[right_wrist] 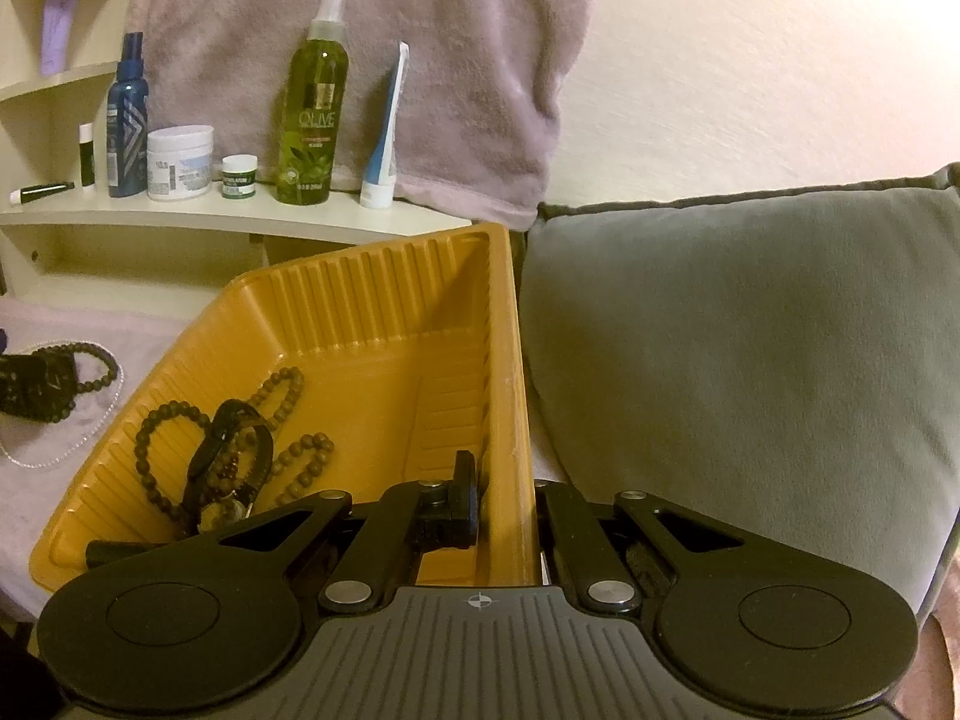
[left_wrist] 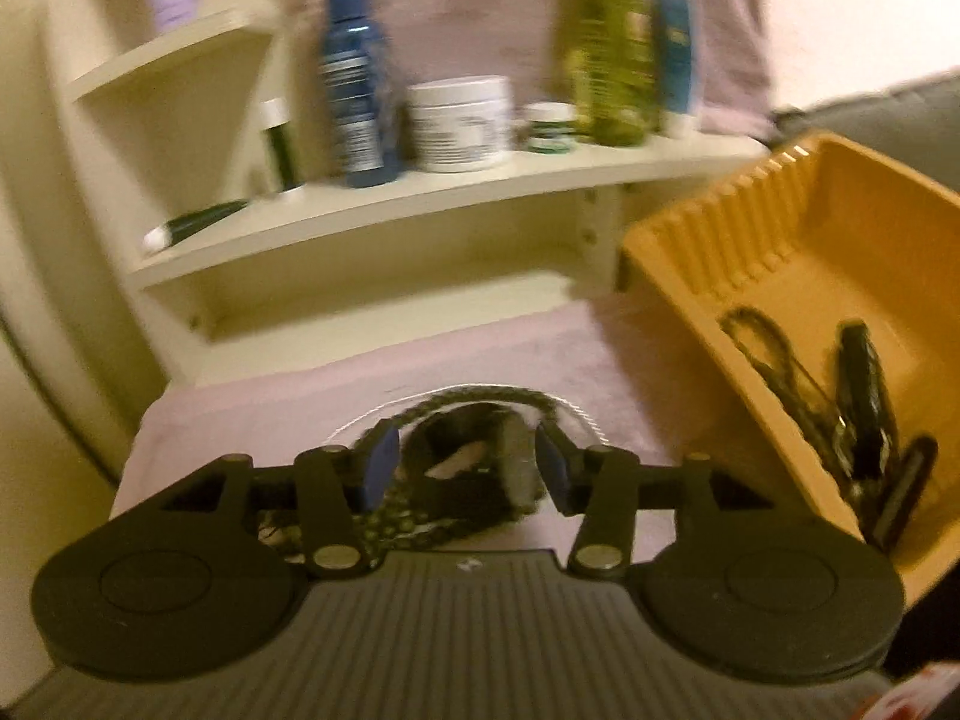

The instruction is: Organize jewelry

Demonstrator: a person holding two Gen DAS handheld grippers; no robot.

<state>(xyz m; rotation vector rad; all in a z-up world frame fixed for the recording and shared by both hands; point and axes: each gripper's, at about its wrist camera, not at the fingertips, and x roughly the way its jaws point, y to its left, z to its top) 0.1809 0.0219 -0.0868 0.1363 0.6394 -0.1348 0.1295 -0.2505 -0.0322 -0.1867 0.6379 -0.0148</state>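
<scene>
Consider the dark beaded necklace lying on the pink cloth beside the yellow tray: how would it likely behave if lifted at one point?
The beaded necklace is a loose loop of small round beads on a string, so it would probably hang limp and swing. It looks light. Part of it lies against a dark object and a thin silvery chain, so it may snag or drag those.

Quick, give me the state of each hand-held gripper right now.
Left hand-held gripper: open over the pile of jewelry, gripping nothing.
Right hand-held gripper: shut on the wall of the yellow tray.
</scene>
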